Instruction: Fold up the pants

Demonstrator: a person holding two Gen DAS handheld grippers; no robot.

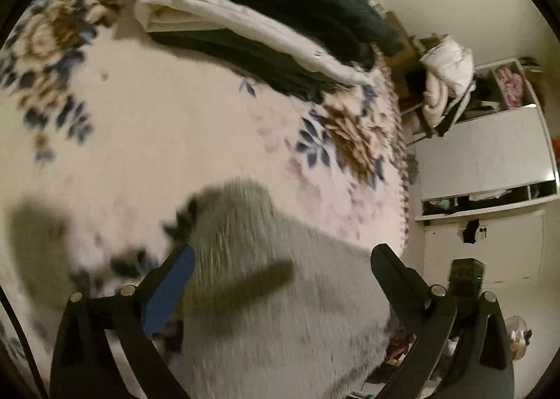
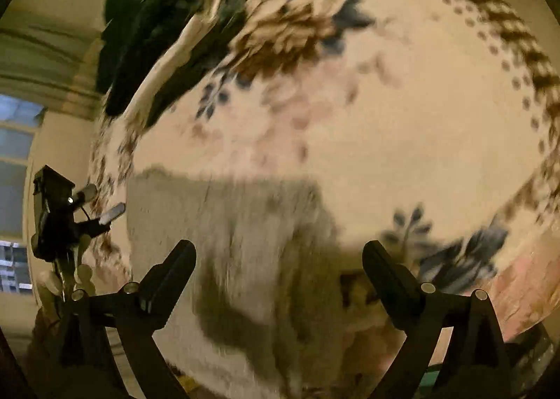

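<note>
Clearly both tools stand wide open and hold nothing. The left hand-held gripper [image 1: 281, 259], with a blue pad on one finger, and the right hand-held gripper [image 2: 279, 255], all black, each hang over the pale grey fuzzy pants [image 1: 280, 294], and cloth shows in the gap between the fingers without either pad pressing on it. The pants lie flat at the near edge of the bed under its cream floral blanket [image 1: 168, 126], spread as a squarish panel, which suits a garment already doubled and set down so that the next fold can be taken; that is my reading, since motion blur smears the fabric and I cannot make out a waistband or hems. Further up the bed sits a stack of folded clothes, dark green and white layers [image 1: 266, 24], probably kept well apart from the pants to leave a free working patch in the middle of the blanket.

The left wrist view alone shows the room beyond the bed's side: a white shelf unit [image 1: 483, 147] and a bundle of white cloth on a rack [image 1: 444, 77]. The right wrist view alone shows the far edge of the pants running straight across the blanket, a window [image 2: 17, 140] at the left, and the other tool's black body [image 2: 52, 213] beside the bed's edge.
</note>
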